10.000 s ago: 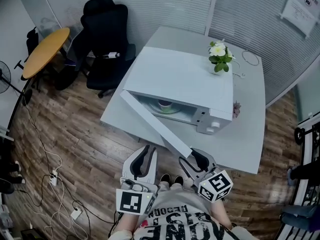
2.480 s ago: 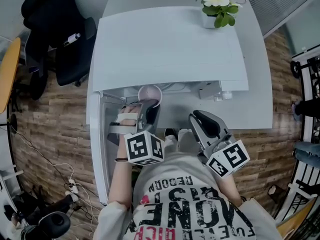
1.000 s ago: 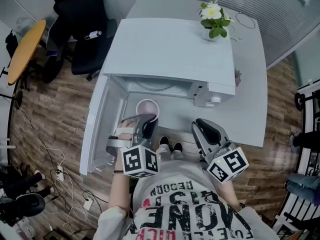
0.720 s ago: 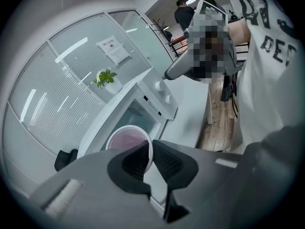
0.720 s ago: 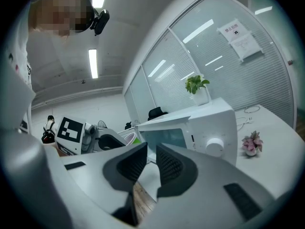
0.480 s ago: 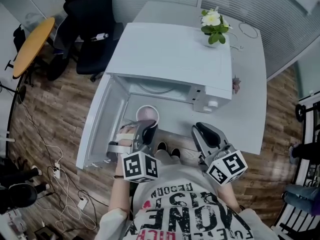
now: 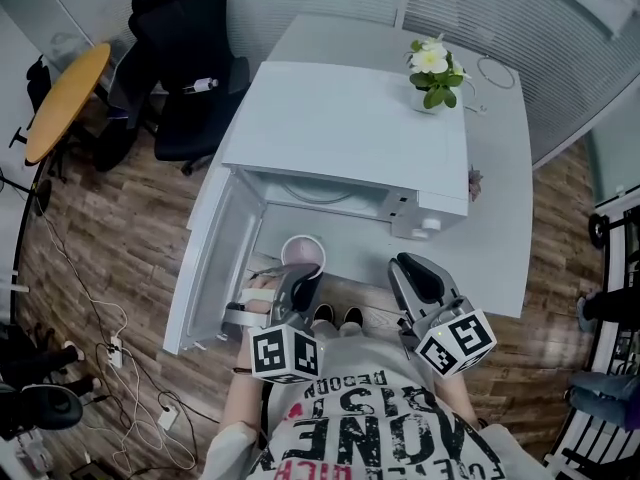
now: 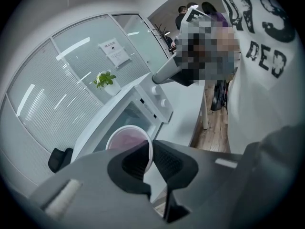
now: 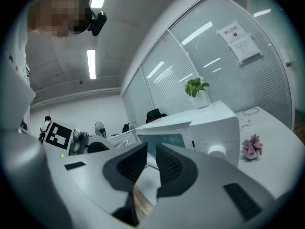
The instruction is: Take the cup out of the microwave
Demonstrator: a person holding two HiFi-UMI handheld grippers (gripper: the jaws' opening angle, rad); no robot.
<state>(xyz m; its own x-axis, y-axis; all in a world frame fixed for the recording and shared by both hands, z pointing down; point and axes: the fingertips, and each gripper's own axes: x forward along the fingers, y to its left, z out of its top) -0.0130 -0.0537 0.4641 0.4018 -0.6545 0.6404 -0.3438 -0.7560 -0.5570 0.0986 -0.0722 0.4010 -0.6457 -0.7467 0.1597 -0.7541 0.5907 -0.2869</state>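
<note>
Well, my left gripper (image 8: 151, 159) is clamped on the cup (image 8: 125, 141). The jaws are nearly together with only its thin near wall between them, one jaw inside the mouth and the other against the outside. The cup stands off my tips toward 12 o'clock, upright, its long axis vertical and its pinkish mouth facing up. It is a pinch on the rim, and I judge the cup would swing if I rolled the wrist. My right gripper (image 9: 151, 157) has its jaws drawn together on nothing and sits at 3 o'clock of the left one, near the cup but apart from it.

Farther out, in the head view, the cup is clear of the cavity, in front of the microwave (image 7: 350, 133), whose mouth lies at 12 o'clock. The open door (image 7: 215, 263) stands at 9 o'clock of the cup. Bare table (image 7: 500, 253) lies between 2 and 3 o'clock. Whether the cup's base touches the table I cannot tell.

The taking-out looks all but done. What remains, I think, is a set-down, and the left hand, already holding, is the nearer for it.
</note>
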